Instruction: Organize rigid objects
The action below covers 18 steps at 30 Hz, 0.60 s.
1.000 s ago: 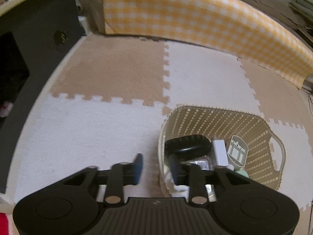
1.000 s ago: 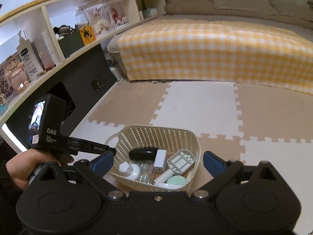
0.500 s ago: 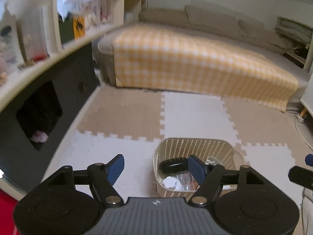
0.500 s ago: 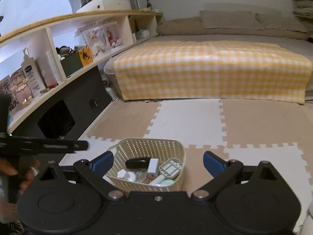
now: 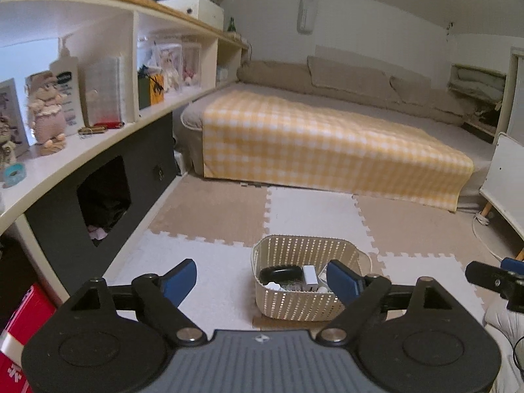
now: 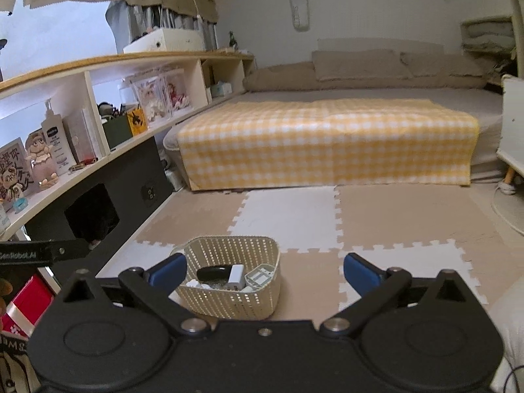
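A cream perforated basket (image 5: 294, 304) stands on the foam floor mats; it also shows in the right wrist view (image 6: 229, 301). Inside lie a black oval case (image 5: 278, 273), a white block (image 5: 309, 278), a grey tray-like piece (image 6: 260, 276) and several small items. My left gripper (image 5: 262, 278) is open and empty, held well above and behind the basket. My right gripper (image 6: 263, 270) is open and empty, also raised behind the basket. A tip of the right gripper (image 5: 491, 280) shows at the right edge of the left wrist view.
A bed with a yellow checked cover (image 5: 327, 144) fills the back. A long shelf unit (image 5: 98, 137) with bottles, figures and boxes runs along the left, above a black cabinet (image 5: 98, 203). A red box (image 5: 19, 330) sits bottom left. A white panel (image 5: 507, 177) stands right.
Both grippers have lifted up and pulled back from the basket, so more of the room shows. My left gripper's jaws have opened wide after being nearly closed beside the basket rim.
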{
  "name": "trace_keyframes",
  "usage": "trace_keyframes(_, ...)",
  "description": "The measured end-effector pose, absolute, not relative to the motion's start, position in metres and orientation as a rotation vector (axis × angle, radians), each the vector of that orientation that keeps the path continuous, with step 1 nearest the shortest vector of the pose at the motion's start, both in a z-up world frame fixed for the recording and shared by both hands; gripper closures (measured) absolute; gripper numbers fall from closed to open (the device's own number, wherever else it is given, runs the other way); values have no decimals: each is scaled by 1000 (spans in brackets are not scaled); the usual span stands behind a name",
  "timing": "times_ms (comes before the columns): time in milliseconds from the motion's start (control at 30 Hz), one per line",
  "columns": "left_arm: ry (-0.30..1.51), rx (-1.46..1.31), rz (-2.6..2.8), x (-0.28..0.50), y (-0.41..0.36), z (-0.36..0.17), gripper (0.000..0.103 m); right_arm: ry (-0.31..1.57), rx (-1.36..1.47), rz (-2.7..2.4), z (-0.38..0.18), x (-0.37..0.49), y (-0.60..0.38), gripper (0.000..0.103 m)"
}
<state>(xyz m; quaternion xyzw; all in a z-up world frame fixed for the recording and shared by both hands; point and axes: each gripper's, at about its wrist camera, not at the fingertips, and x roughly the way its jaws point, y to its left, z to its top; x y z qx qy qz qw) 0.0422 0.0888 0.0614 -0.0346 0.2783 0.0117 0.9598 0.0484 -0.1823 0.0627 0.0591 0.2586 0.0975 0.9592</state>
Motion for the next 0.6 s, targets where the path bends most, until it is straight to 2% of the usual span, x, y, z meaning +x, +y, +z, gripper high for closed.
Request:
trace_keyframes(333, 513, -30, 26, 9, 76, 46, 6, 467, 114, 159, 55, 10, -188, 0)
trace_keyframes(600, 480, -20, 23, -5, 73, 36, 4, 452, 56, 128, 44, 1, -183, 0)
